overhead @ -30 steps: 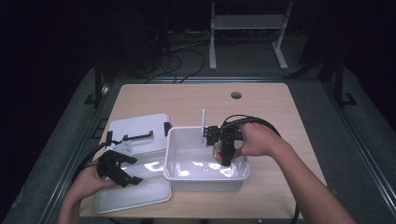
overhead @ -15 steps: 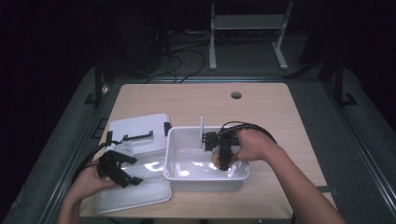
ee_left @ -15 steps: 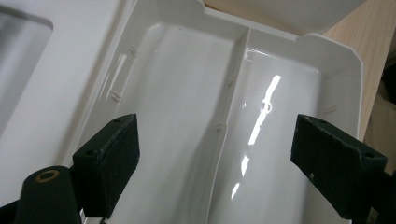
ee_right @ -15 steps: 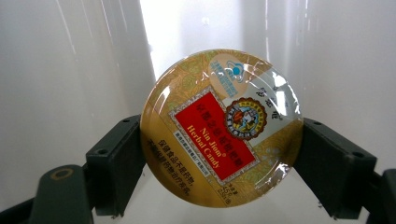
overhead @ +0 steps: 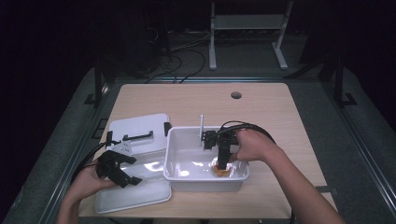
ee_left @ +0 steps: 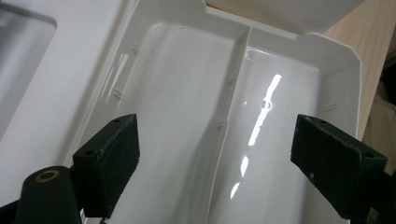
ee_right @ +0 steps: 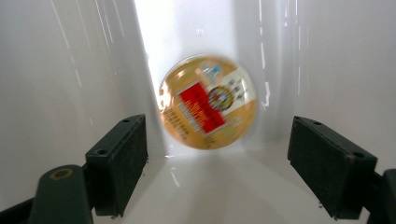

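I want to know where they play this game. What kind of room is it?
Probably a lab or recording studio, not a home: one bare wooden table in a dark room, cables on the floor, and a person working a hand-held tool in a white tub.

Your right hand (overhead: 250,147) is well out ahead of you, forearm stretched forward from the bottom edge, and the right gripper (overhead: 223,164) points steeply down — jaws spread wide in its own view, nothing between the pads (ee_right: 122,161). Your left hand (overhead: 88,179) sits low and close to your body, the left gripper (overhead: 122,169) angled toward the right — its jaws gape wide too, the pads (ee_left: 112,156) far apart and holding nothing.
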`<control>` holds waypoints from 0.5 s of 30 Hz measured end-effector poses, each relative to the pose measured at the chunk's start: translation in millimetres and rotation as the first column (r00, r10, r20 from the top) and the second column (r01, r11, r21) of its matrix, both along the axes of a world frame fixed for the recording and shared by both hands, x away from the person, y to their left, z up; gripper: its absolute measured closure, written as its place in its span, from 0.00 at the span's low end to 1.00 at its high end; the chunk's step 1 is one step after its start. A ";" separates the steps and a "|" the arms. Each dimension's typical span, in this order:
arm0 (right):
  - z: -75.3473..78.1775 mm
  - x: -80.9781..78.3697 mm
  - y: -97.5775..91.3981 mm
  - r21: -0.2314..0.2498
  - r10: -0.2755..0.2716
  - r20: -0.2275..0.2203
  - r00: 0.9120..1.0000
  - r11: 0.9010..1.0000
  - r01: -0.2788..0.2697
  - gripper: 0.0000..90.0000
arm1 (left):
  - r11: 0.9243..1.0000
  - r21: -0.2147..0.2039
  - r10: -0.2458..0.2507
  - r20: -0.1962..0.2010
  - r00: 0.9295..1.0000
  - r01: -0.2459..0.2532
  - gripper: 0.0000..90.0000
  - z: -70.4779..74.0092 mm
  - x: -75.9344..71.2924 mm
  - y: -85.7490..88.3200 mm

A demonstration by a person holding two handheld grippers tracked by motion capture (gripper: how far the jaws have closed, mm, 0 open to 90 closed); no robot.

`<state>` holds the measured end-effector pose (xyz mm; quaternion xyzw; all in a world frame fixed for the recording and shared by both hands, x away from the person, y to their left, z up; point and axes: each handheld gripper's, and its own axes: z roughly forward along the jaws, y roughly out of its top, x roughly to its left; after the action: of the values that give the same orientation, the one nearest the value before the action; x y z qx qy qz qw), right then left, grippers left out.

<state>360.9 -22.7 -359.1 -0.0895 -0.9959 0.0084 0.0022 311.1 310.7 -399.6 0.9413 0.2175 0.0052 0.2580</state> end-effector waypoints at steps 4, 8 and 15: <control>2.0 -1.7 -0.2 0.005 0.003 0.004 1.000 1.000 -0.003 0.22 | 1.000 -0.002 0.001 0.001 1.000 -0.001 0.17 0.0 -0.2 0.1; 8.3 -2.1 -3.9 0.024 -0.003 0.008 1.000 1.000 0.003 0.22 | 1.000 -0.004 0.001 0.001 1.000 -0.001 0.17 0.0 -0.2 0.3; 33.8 -3.8 -15.0 0.073 -0.013 0.032 0.999 0.997 0.011 0.22 | 1.000 -0.003 0.001 -0.003 1.000 -0.001 0.17 -1.0 -0.3 -0.5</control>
<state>357.0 -37.7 -325.4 -0.0953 -0.9950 -0.0292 -0.0104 310.8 310.3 -400.6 0.9409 0.2182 0.0036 0.2589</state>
